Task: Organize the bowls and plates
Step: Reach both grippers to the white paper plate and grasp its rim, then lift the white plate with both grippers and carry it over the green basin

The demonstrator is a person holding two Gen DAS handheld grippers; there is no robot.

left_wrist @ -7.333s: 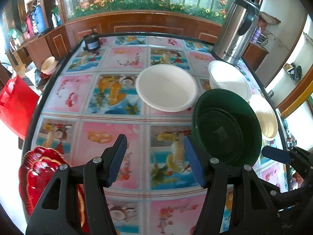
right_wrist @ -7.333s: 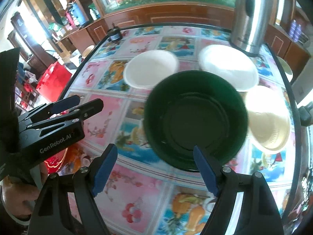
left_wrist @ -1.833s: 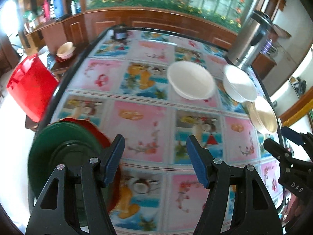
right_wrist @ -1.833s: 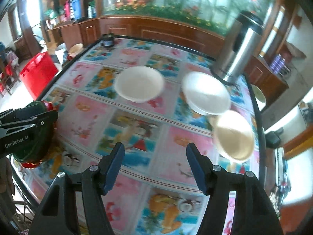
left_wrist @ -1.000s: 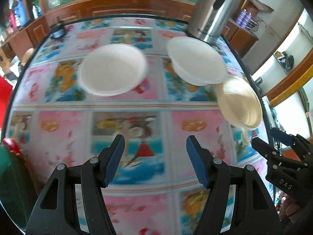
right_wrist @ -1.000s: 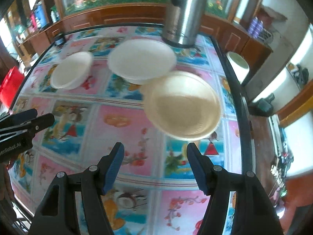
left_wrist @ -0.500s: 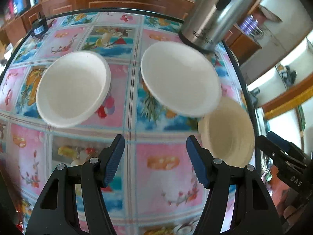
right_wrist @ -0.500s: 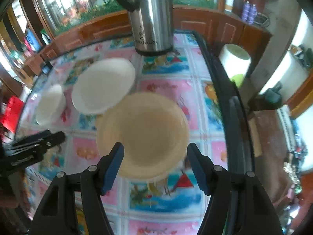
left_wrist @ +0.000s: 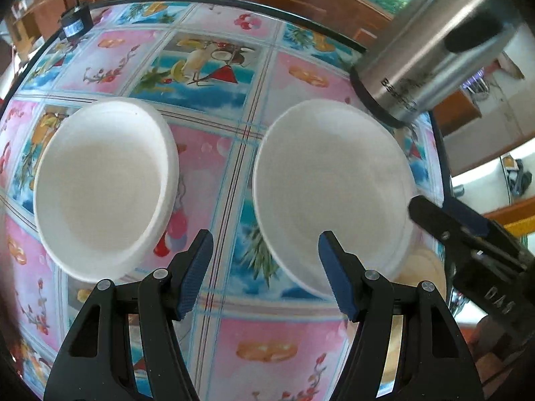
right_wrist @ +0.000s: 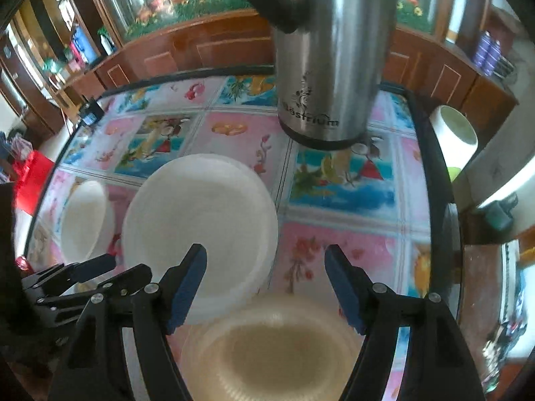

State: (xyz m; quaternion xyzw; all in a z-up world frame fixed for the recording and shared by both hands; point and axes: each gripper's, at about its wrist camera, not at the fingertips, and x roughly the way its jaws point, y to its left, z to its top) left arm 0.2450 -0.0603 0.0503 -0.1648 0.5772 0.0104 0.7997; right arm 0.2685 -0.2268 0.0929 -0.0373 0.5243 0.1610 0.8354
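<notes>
Two white dishes sit side by side on the fruit-patterned table: a white bowl on the left and a wider white plate on the right. My left gripper hovers open over the gap between them, its right finger overlapping the plate's near rim in view. A beige bowl lies just in front of the white plate, under my right gripper. That gripper's jaws are opening and its pads touch nothing. The white bowl shows at the left, behind the left gripper.
A tall steel thermos stands right behind the white plate, near the table's right edge. A small black jar sits at the far left corner. Off the table are a white bin and wooden cabinets.
Both grippers have travelled toward the far right of the table. The white dishes and thermos loom larger. The beige bowl has slid down under the right gripper, whose jaws stand slightly wider.
</notes>
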